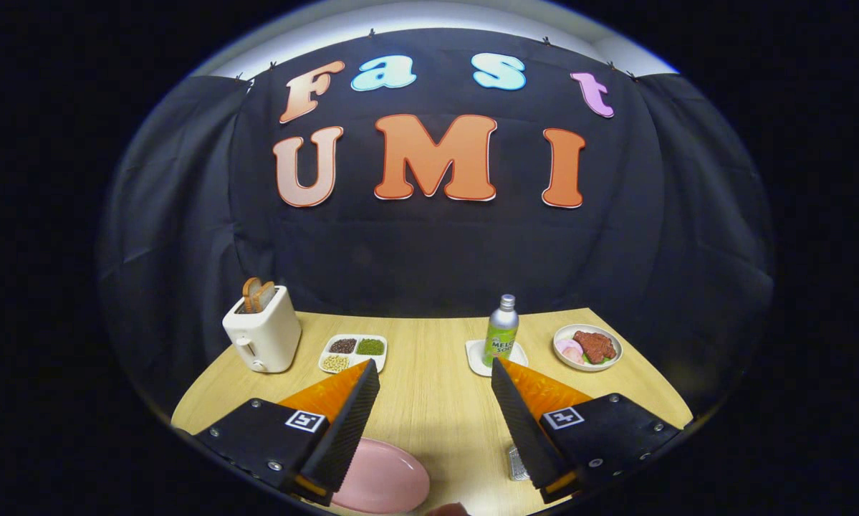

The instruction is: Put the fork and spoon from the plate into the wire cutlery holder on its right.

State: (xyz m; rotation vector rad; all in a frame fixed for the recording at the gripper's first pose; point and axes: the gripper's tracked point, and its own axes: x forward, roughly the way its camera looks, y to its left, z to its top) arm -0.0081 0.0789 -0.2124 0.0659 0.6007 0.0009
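Gripper view: the gripper [435, 373] hung above the wooden table [429, 408], its fingers spread wide and holding nothing.
Plate: the pink plate [382, 484] lay below the fingers, near the left one.
Wire cutlery holder: a bit of it [517, 464] showed right of the plate.
Beyond the plate: toaster [263, 331], bottle [501, 331].

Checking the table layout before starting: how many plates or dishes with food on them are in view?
2: a white divided dish of beans beside the cream toaster, beyond the open gripper; a round plate of meat right of the green bottle. Others may be hidden.
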